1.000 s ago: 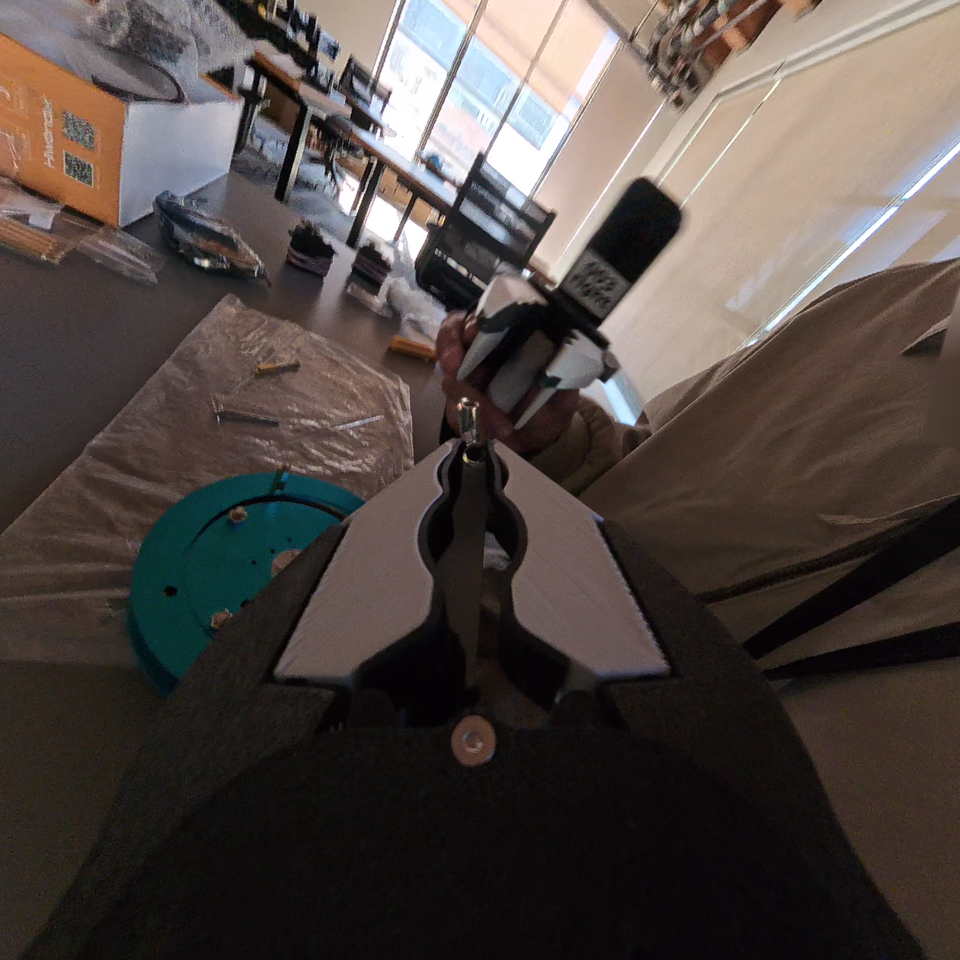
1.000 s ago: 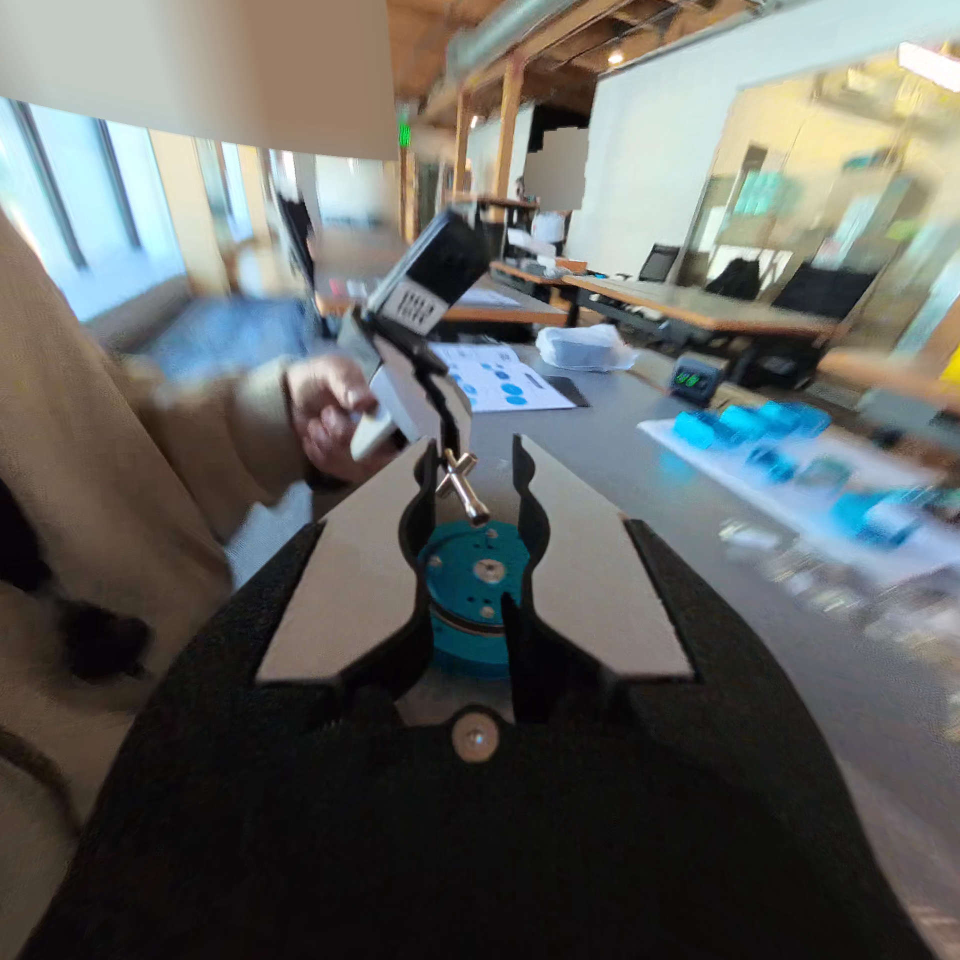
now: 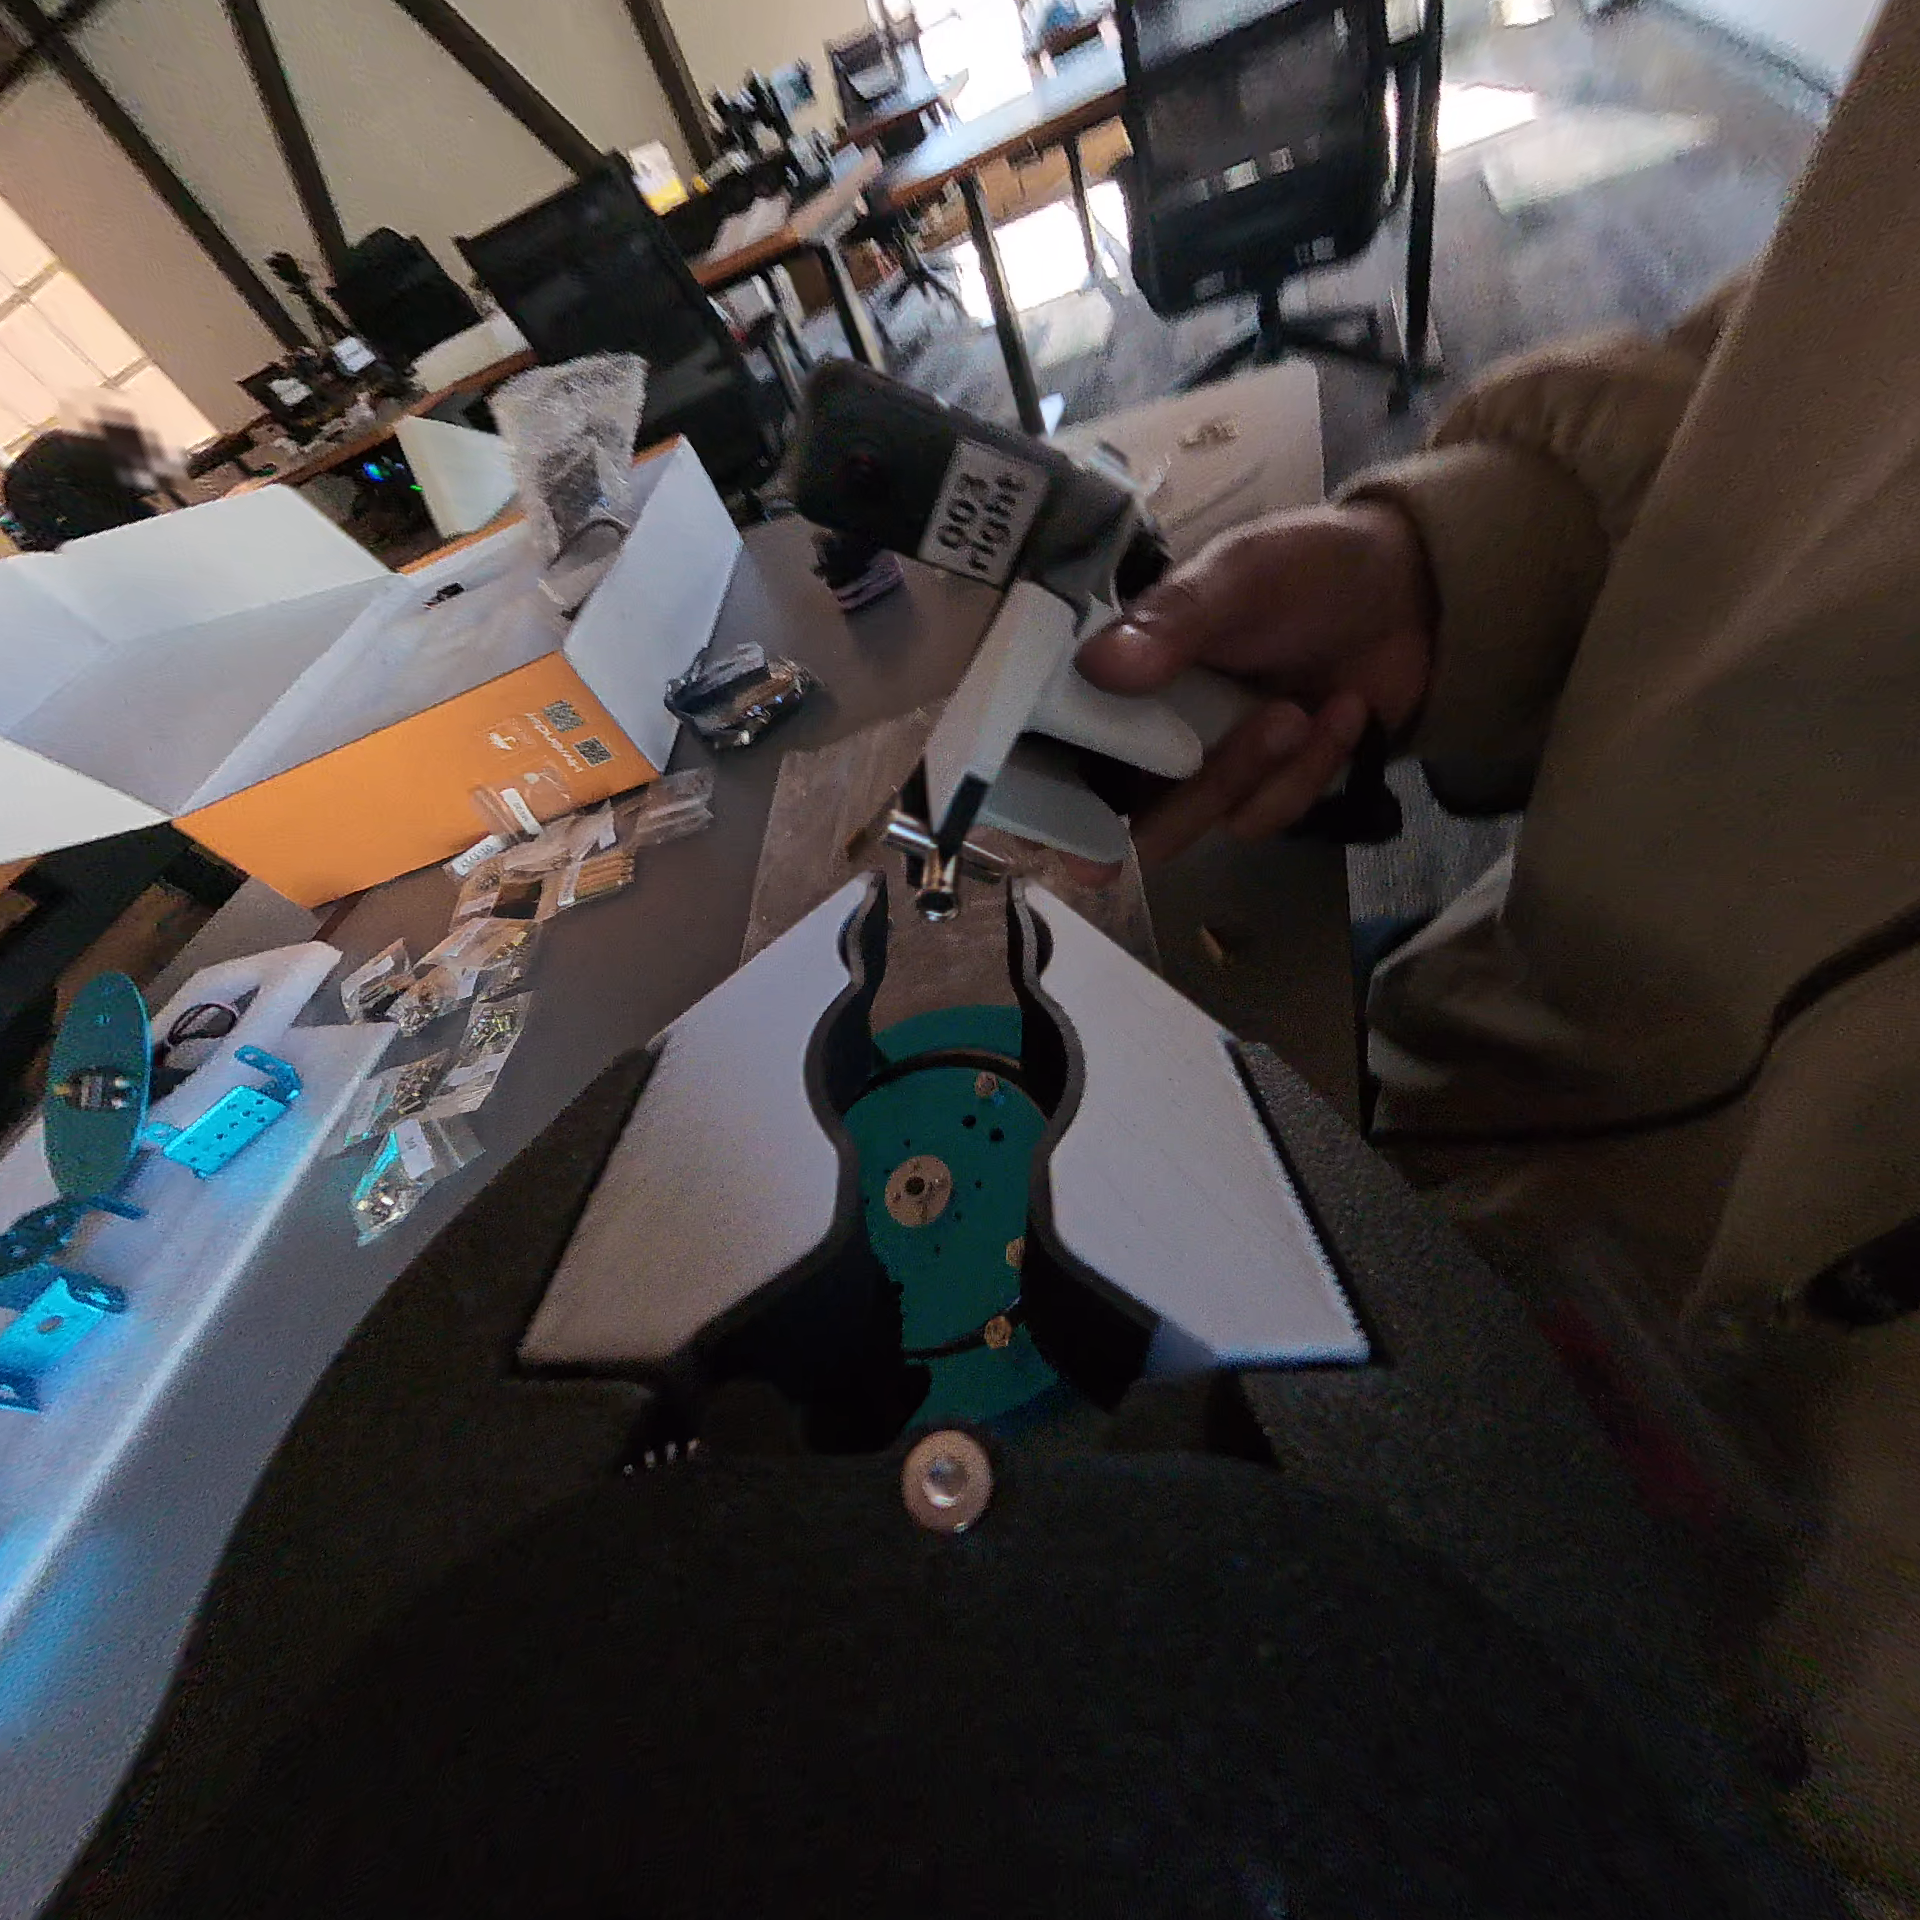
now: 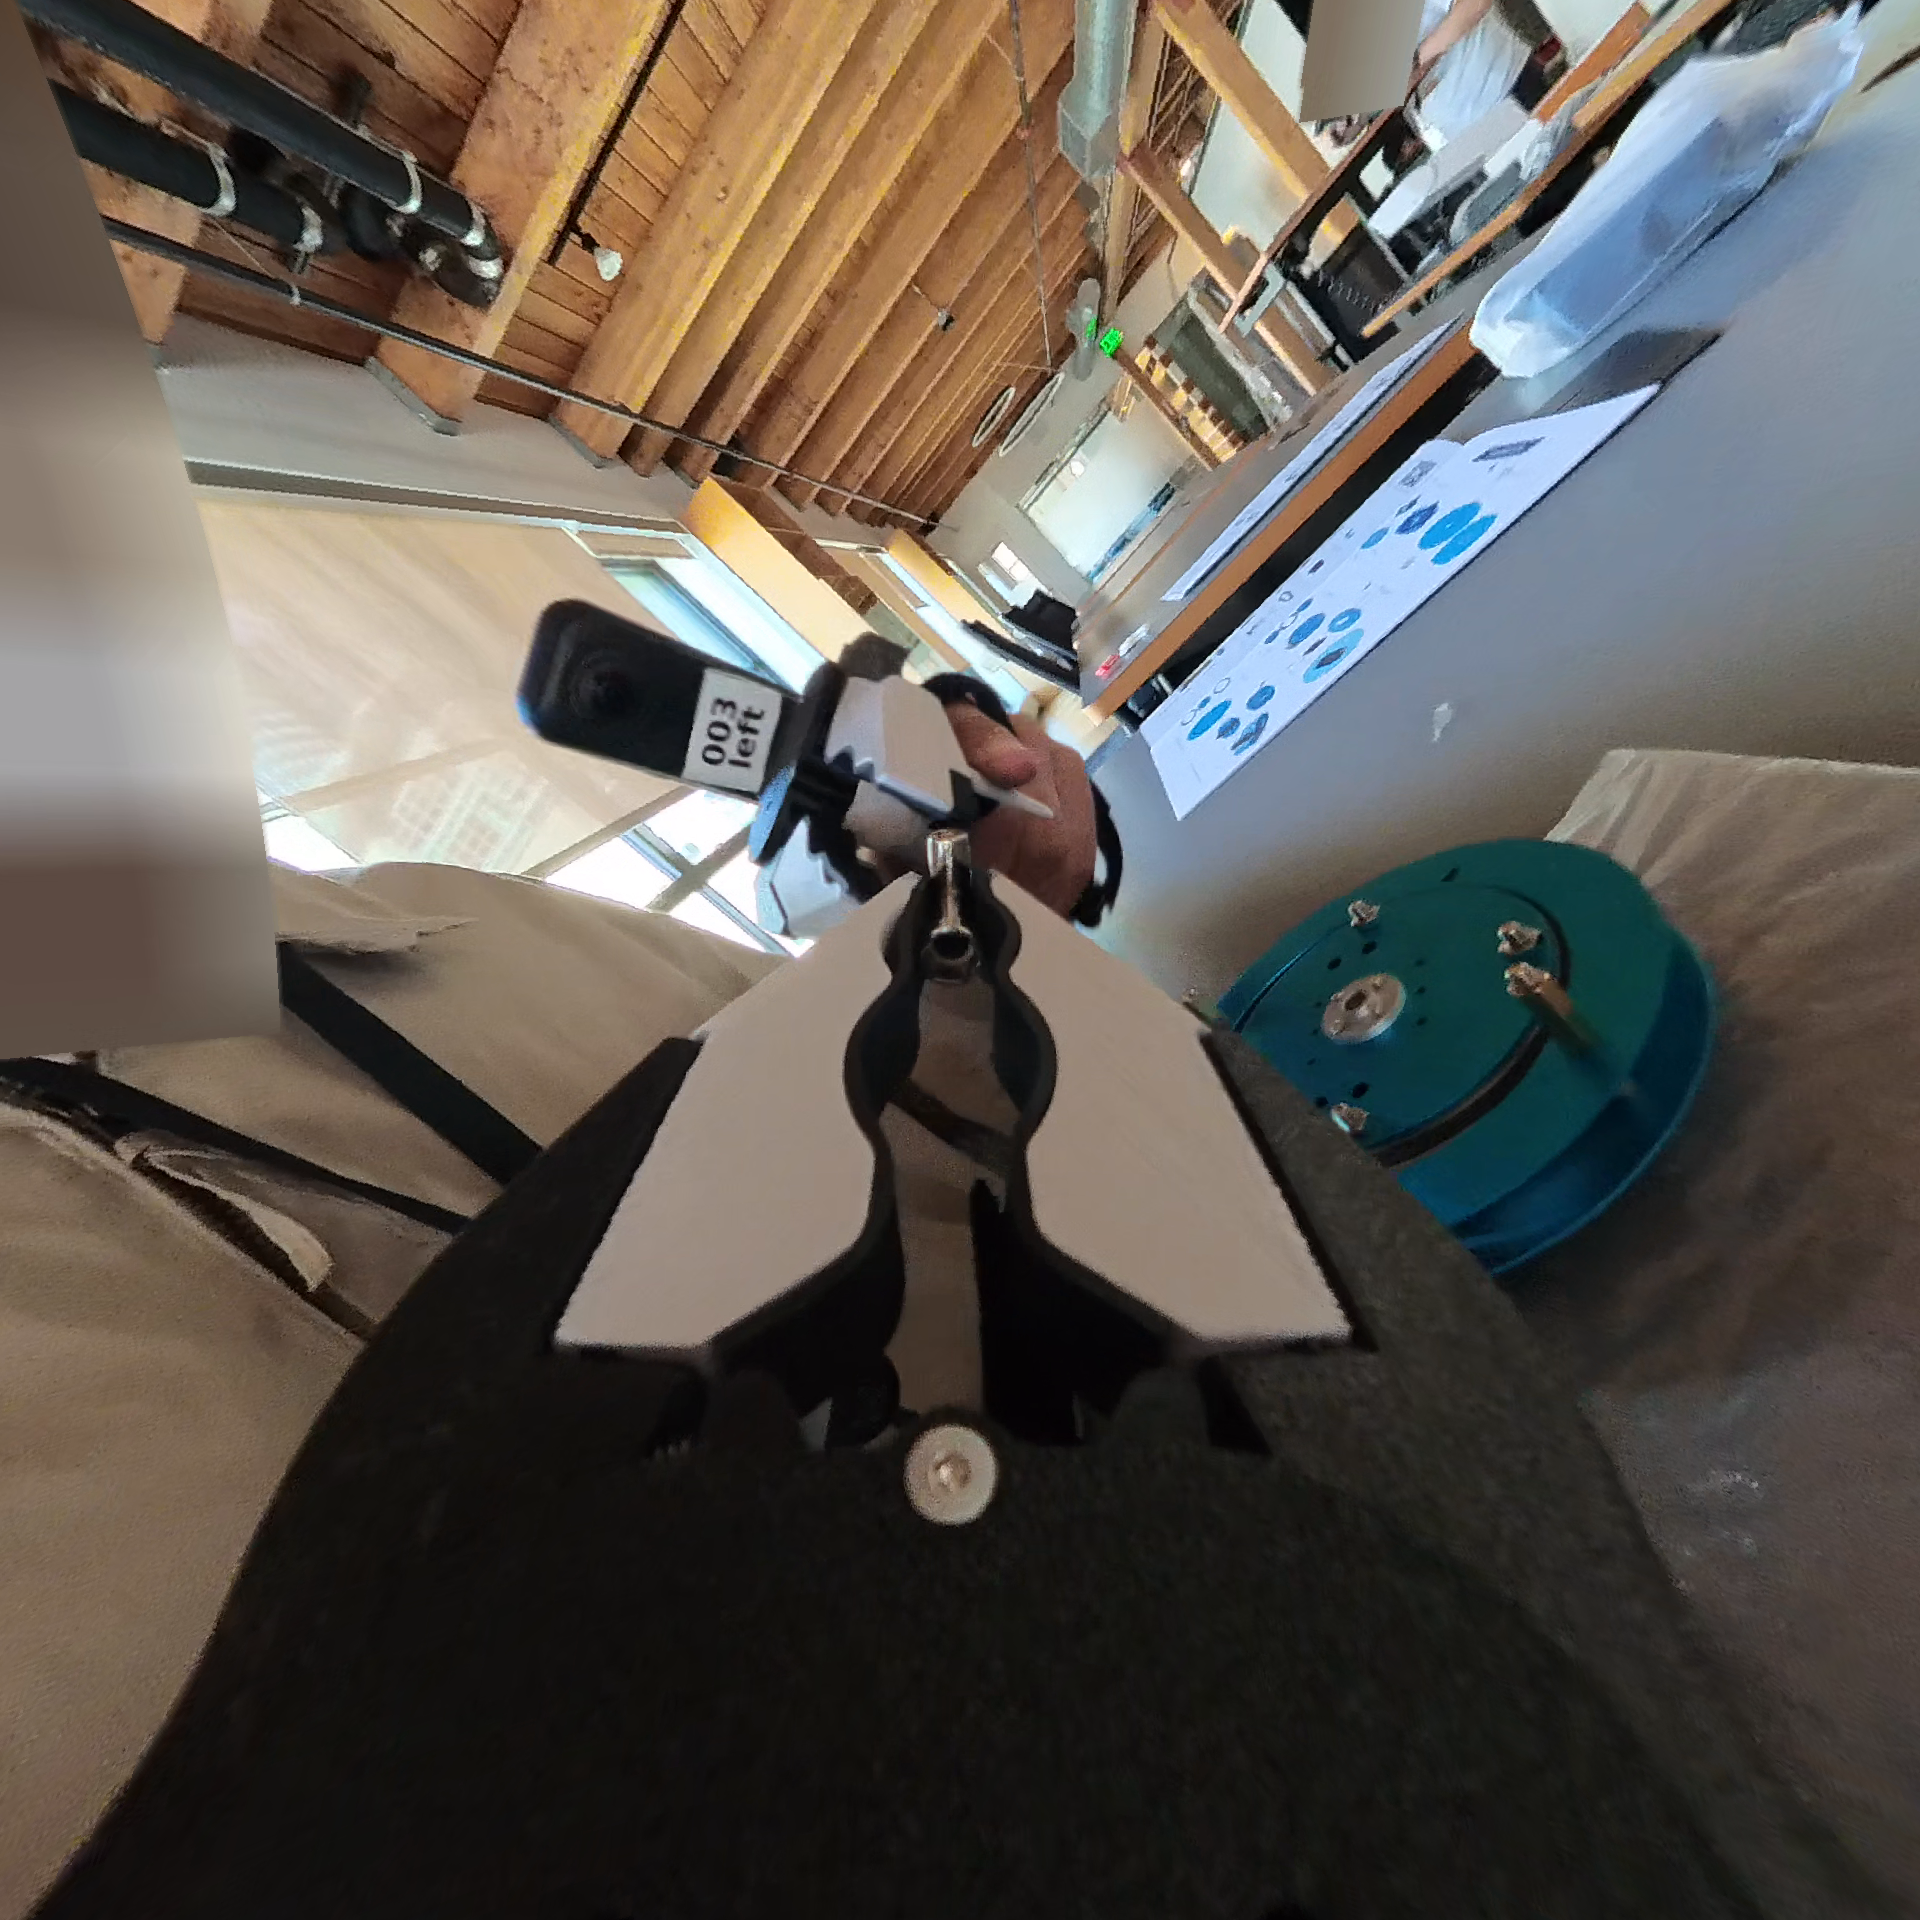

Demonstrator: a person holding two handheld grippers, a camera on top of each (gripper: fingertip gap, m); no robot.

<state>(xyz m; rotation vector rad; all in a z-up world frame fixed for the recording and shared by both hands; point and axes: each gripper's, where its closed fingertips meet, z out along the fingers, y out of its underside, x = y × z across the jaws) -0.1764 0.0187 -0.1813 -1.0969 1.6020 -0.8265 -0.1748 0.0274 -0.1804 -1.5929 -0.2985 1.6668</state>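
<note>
A small silver T-shaped socket wrench [image 4: 948, 914] sits between the tips of my right gripper [image 4: 948, 904], which is shut on it. In the left wrist view the right gripper [image 3: 961, 821], held in a hand [image 3: 1278, 644], pinches the wrench [image 3: 935, 857] from above. My left gripper [image 3: 940, 899] is open, its tips on either side of the wrench's lower end. A teal round disc [image 3: 940, 1164] with a silver hub and brass standoffs lies on the table below the left gripper's gap. In the right wrist view the disc [image 4: 1455, 1039] lies to the right.
An orange and white box [image 3: 416, 769] stands at the left, with bags of small hardware [image 3: 488, 935] in front of it. Blue metal brackets [image 3: 223, 1117] and a teal oval plate [image 3: 99, 1081] lie on white foam. A printed sheet [image 4: 1351, 623] lies farther off. A beige sleeve [image 3: 1558, 644] fills the right. My left and right fingertips are right by each other.
The wrench has passed from one gripper to the other: my left gripper, shut on it before, has opened, and my right gripper, open before, has shut on it. Both views have swung.
</note>
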